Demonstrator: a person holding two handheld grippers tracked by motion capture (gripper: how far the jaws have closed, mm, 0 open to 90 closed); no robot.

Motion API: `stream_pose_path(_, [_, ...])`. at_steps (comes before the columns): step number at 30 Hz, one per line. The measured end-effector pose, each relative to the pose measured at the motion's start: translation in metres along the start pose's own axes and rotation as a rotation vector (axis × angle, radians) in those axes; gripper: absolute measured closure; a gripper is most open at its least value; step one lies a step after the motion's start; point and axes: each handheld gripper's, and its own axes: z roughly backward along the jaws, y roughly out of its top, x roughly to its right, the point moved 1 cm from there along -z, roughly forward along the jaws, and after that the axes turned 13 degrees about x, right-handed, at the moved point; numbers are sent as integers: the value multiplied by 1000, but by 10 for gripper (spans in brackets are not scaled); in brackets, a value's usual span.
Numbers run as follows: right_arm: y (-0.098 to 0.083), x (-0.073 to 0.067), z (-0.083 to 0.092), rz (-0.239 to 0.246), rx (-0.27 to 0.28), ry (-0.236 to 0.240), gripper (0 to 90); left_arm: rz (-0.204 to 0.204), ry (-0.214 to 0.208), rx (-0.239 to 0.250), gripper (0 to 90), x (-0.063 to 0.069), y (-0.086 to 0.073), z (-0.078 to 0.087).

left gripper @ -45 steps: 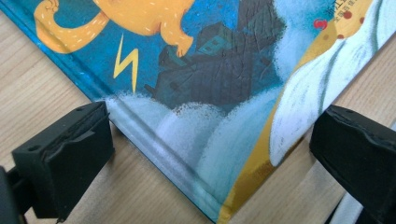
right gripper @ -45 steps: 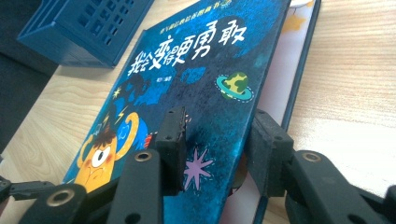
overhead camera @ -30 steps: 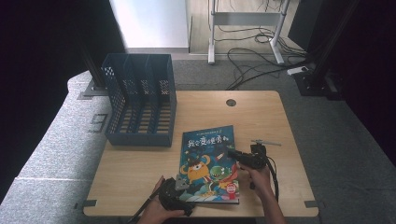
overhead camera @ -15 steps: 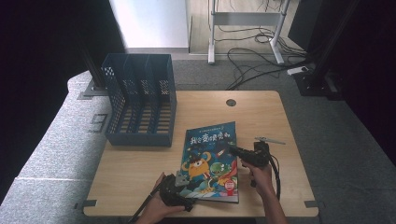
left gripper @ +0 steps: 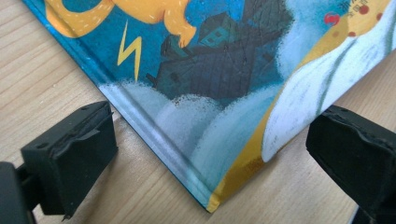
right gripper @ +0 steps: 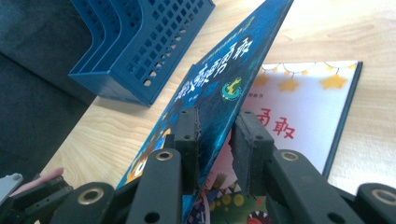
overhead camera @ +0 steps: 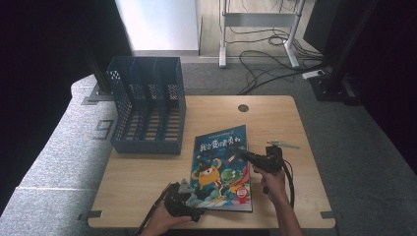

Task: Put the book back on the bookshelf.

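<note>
Right gripper [right gripper: 214, 135] fingers pinching the lifted front cover [right gripper: 224, 74] of the picture book [overhead camera: 221, 169], left gripper [left gripper: 205, 154] fingers spread around its corner, flat on desk [overhead camera: 275, 118], blue file rack [overhead camera: 147, 105] nearby.

From above I see the picture book [overhead camera: 221, 167] lying on the wooden table [overhead camera: 275, 123], just right of the blue file rack [overhead camera: 147, 105]. My right gripper [overhead camera: 248, 156] reaches in at the book's right edge, while my left gripper [overhead camera: 189, 204] sits at its bottom-left corner. A round cable hole [overhead camera: 243, 107] lies beyond.
</note>
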Motion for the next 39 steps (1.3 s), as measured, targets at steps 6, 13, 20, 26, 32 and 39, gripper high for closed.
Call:
stream_pose_path(6, [8, -6, -6, 21, 2, 5, 732, 9, -4, 6, 20, 2, 3, -5])
stream_pose_path(13, [16, -12, -11, 54, -15, -6, 728, 4, 1, -3, 8, 2, 7, -9])
stream_pose_path(20, [25, -15, -16, 91, -82, -12, 710, 6, -14, -7, 5, 0, 8, -9])
stream_pose_path(26, [32, -20, -26, 141, -147, -15, 681, 9, -25, -8, 6, -1, 8, -9])
stream_pose_path(32, [35, -25, -38, 158, -204, 1, 659, 12, -31, -9, 7, -2, 9, -9])
stream_pose_path(39, [41, -31, -42, 163, -241, 7, 680, 15, -29, -5, 7, -3, 9, -9])
